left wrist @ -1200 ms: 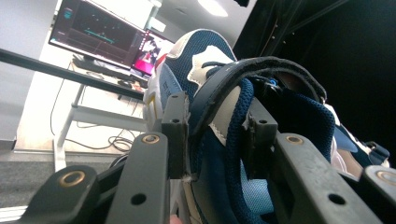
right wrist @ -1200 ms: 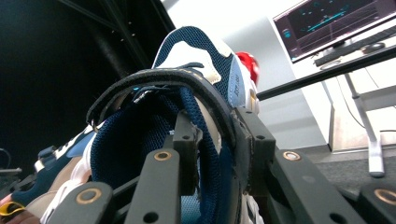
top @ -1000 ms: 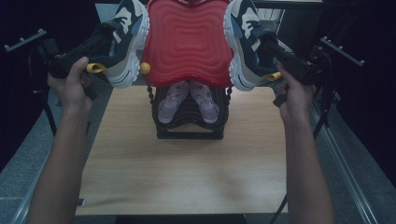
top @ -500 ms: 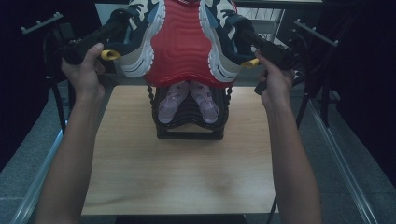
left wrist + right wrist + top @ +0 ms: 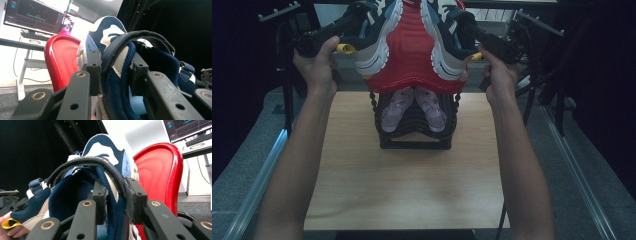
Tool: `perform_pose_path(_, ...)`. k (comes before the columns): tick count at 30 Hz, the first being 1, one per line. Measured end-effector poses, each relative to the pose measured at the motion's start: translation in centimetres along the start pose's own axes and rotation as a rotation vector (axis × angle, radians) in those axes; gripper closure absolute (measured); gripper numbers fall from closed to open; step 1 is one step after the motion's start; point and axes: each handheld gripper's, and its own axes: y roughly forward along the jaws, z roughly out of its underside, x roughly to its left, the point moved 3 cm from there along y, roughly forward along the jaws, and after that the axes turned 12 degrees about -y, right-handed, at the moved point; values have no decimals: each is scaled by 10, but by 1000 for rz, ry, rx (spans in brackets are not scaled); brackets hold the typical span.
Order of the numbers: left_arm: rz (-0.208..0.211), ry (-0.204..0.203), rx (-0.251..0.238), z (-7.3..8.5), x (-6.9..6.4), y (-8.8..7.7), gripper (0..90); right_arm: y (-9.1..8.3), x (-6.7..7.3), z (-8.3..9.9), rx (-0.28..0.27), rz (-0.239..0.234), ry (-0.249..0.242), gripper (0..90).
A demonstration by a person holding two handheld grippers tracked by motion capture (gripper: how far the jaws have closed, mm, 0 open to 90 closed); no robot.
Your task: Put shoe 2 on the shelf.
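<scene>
Sneakers: two navy-and-white shoes, the left sneaker (image 5: 374, 37) and the right sneaker (image 5: 442, 40), held up in the air at either side of a red shelf (image 5: 412, 55), soles turned inward toward it.
Handling: light, I judge, with soft mesh uppers that give under pressure; the padded collar and side wall are the firmest places to pinch (the soles look too wide for the jaws).
Left gripper (image 5: 113, 72): jaws clamped on the left sneaker's collar wall, one pad inside the opening, one outside.
Right gripper (image 5: 116, 203): same hold on the right sneaker's collar, jaws closed across the rim.
Position: each shoe stands straight ahead of its gripper, toe pointing up and away.
Below: a black rack (image 5: 414, 125) on the wooden table (image 5: 412, 190) carries a pink pair (image 5: 412, 107).
Background: monitors (image 5: 35, 15) on a desk.
</scene>
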Motion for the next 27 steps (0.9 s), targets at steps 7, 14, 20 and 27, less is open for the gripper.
perform_pose_path(7,0,12,23,3,-2,18,675,15,-1,-3,13,18,-28,722)
perform_pose_path(14,-46,48,55,13,6,35,674,31,-10,5,47,69,-65,720)
perform_pose_path(20,-67,89,73,18,3,45,671,41,-10,12,77,114,-115,712)
perform_pose_path(27,-104,131,97,29,7,54,662,47,-6,16,96,136,-150,688)
